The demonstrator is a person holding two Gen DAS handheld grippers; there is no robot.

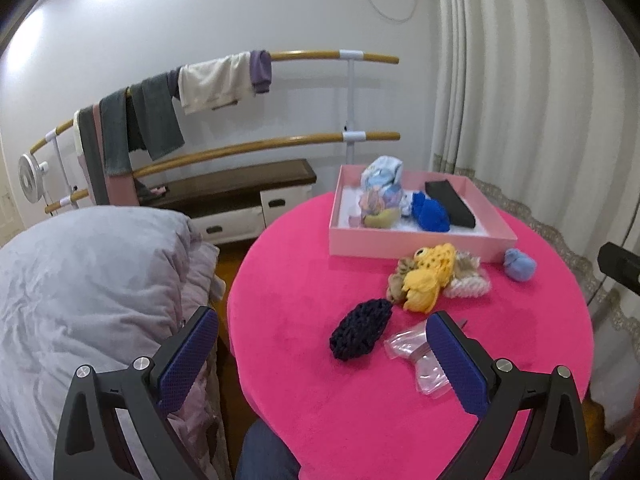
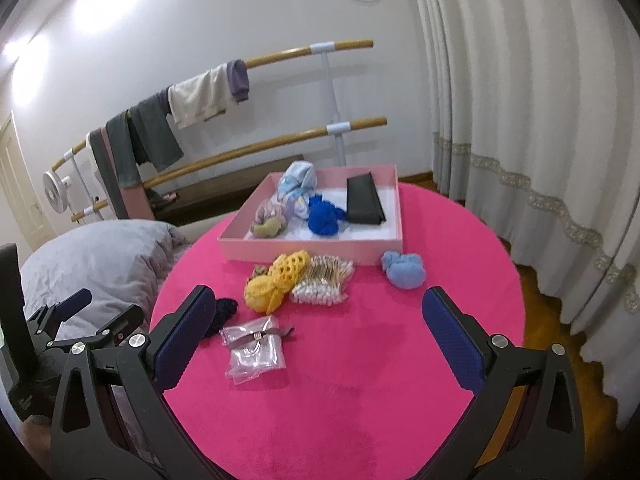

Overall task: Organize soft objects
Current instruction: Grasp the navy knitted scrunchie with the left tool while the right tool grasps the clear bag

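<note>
Pink plush covers the round table (image 2: 360, 380); curtains (image 2: 520, 120) hang right, and a ballet barre (image 2: 256, 148) draped with clothes lines the wall. I see my left gripper (image 1: 320, 344) and right gripper (image 2: 316, 320) both spread wide, empty. The pink tray (image 2: 304, 254) holds a blue yarn bundle (image 2: 324, 216); a yellow crochet piece (image 2: 276, 284), a navy crochet piece (image 1: 360, 330) and a light-blue pouch (image 2: 402, 268) lie outside it, near a clear packet (image 2: 256, 352).

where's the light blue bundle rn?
On the pink table, not in the tray: the light blue bundle lies right of the cotton swabs, just off the pink tray's front-right corner, in both views.
</note>
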